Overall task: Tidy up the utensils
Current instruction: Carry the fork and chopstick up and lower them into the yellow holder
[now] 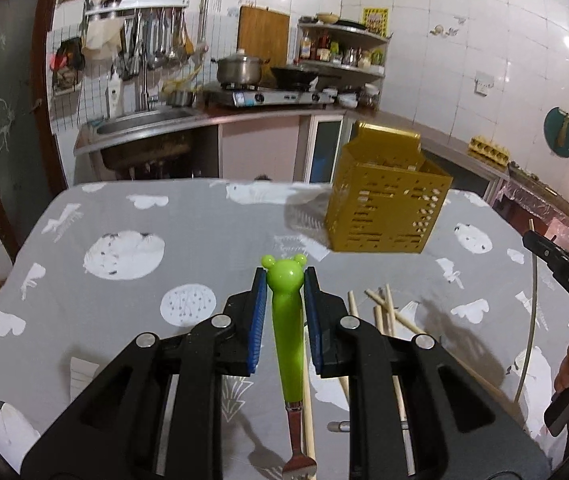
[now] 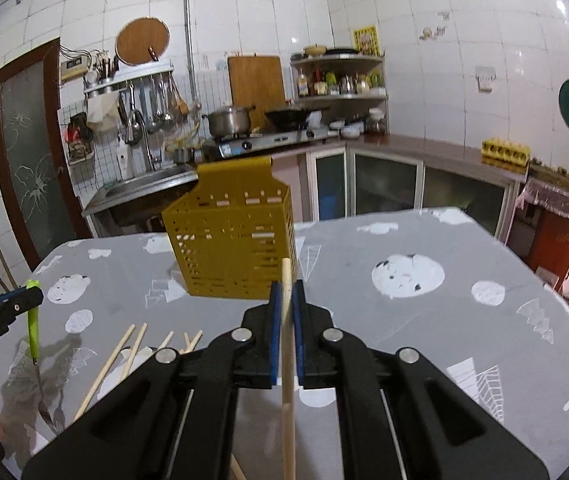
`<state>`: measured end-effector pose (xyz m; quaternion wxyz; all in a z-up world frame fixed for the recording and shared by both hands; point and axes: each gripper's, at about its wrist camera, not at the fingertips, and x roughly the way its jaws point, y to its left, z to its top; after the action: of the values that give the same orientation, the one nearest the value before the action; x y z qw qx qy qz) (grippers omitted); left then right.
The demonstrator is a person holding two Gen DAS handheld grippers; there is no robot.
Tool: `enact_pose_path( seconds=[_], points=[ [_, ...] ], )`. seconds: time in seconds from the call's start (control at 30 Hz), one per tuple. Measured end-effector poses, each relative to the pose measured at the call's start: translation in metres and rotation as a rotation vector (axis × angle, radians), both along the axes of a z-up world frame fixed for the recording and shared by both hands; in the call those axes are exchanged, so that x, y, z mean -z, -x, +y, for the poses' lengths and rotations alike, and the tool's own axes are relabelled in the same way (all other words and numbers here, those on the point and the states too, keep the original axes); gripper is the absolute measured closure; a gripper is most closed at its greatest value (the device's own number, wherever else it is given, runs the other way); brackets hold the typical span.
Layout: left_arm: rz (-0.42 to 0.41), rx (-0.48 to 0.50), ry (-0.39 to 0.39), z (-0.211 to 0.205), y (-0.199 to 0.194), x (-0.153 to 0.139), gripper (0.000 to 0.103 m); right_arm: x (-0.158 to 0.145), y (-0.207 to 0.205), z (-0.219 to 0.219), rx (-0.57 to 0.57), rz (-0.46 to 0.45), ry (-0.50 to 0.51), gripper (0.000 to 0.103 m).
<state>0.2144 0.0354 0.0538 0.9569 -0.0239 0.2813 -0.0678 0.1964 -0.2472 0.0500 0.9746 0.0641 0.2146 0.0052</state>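
Observation:
My left gripper (image 1: 284, 280) is shut on a green bear-handled fork (image 1: 286, 320), held above the table with its metal tines toward the camera. The same fork shows in the right wrist view (image 2: 33, 328), at the left. My right gripper (image 2: 286, 292) is shut on a wooden chopstick (image 2: 287, 360), held upright. A gold slotted utensil holder (image 1: 384, 204) stands on the table beyond both grippers; it also shows in the right wrist view (image 2: 232, 236), just behind the chopstick tip. Several loose chopsticks (image 2: 124, 352) lie on the table between the grippers.
The table has a grey patterned cloth (image 1: 124, 220). Behind it are a sink (image 1: 144, 120), a stove with a pot (image 1: 240, 68) and a counter with shelves. The right gripper's body (image 1: 564, 276) shows at the right edge of the left wrist view.

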Motion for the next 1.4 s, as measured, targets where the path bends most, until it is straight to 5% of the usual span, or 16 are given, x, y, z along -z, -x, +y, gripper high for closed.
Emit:
enact_pose_path(
  seconds=[0.33, 0.9, 1.4],
  points=[
    [-0.079, -0.004, 0.011, 0.000, 0.009, -0.016, 0.085, -0.018, 0.026, 0.002, 0.046, -0.150, 0.039, 0.097],
    [-0.145, 0.014, 0.012, -0.008, -0.025, -0.048, 0.085, -0.048, 0.003, -0.002, 0.038, -0.229, 0.020, 0.097],
    [-0.299, 0.093, 0.064, -0.047, -0.069, -0.137, 0.085, -0.118, -0.066, -0.004, 0.028, -0.347, -0.060, 0.097]
  ],
)
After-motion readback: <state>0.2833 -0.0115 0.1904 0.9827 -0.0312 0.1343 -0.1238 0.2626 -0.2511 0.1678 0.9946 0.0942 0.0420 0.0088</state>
